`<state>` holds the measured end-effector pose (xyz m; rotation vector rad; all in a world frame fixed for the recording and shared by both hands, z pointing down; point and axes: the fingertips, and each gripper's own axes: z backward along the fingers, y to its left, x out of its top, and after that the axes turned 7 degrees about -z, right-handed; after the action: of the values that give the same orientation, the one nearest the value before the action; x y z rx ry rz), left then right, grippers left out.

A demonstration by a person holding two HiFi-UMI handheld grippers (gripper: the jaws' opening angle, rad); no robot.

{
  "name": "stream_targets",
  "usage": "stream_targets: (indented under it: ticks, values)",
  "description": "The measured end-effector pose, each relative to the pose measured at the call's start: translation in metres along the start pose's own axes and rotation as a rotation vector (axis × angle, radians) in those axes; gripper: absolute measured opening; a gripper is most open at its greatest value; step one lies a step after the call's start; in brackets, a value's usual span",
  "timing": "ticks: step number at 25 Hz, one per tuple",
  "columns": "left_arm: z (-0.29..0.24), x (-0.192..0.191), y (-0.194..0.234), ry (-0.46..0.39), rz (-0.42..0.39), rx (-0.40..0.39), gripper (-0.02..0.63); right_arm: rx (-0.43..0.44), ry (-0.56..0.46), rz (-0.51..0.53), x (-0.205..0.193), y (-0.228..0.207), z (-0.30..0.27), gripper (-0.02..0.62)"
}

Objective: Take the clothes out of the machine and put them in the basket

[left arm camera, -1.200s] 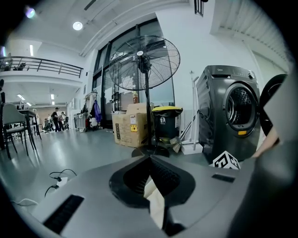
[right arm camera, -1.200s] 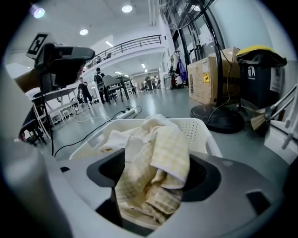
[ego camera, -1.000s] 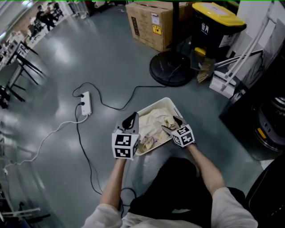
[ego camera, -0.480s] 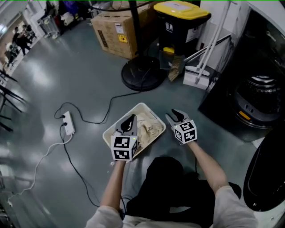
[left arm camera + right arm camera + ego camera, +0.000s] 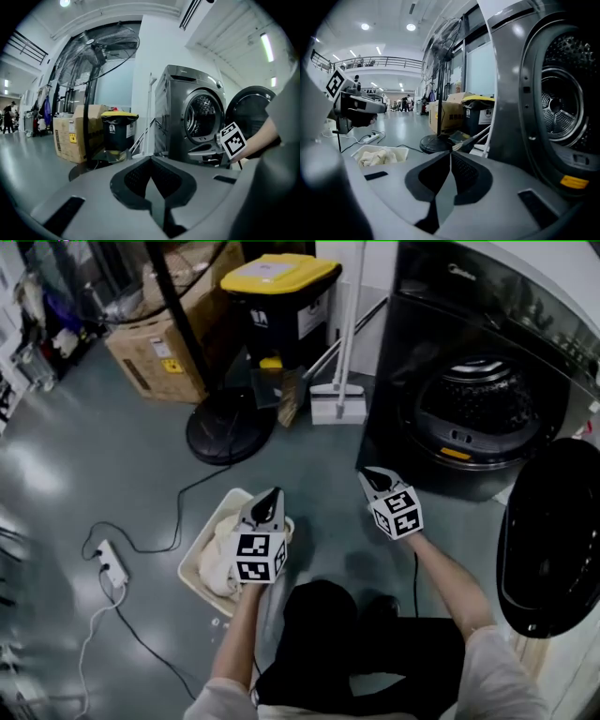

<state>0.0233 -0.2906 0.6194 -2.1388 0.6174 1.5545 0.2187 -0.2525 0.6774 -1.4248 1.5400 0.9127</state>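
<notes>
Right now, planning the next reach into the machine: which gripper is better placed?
Right. The right gripper sits nearer the machine's open drum, its fingers just closed with nothing between them; the left gripper hangs by the basket, farther away.

The person wears a pale short-sleeved top and, seemingly, black trousers.

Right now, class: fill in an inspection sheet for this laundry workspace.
Surface: glossy grey floor.
Job's things: dark grey front-loading washing machine, door open, no clothes seen in drum; cream plastic basket holding pale clothes.
Clutter: brown cardboard box, black bin with yellow lid, black round fan base.
Grippers: left hand-held gripper shut, empty; right hand-held gripper jaws just closed, empty.
Cables: black cable and white power strip.
Surroundings: large hall, distant people.
</notes>
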Motion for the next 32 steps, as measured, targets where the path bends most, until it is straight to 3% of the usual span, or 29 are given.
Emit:
stream_targets:
  ticks: [7, 15, 21, 32]
  values:
    - [-0.061, 0.023, -0.078, -0.023, -0.057, -0.163, 0.018, -0.071, 0.045, 0.05, -0.017, -0.064, 0.077, 0.026]
    - [-0.105, 0.053, -0.147, 0.004, -0.098, -0.254, 0.018, -0.223, -0.064, -0.078, -0.004, -0.13, 0.144, 0.023]
    - [-0.101, 0.118, -0.163, 0.062, -0.075, -0.277, 0.018, -0.289, -0.14, -0.122, 0.074, -0.136, 0.192, 0.023]
    - [-0.026, 0.308, -0.139, 0.127, 0.0, -0.245, 0.018, -0.302, -0.075, -0.176, 0.246, -0.096, 0.286, 0.023]
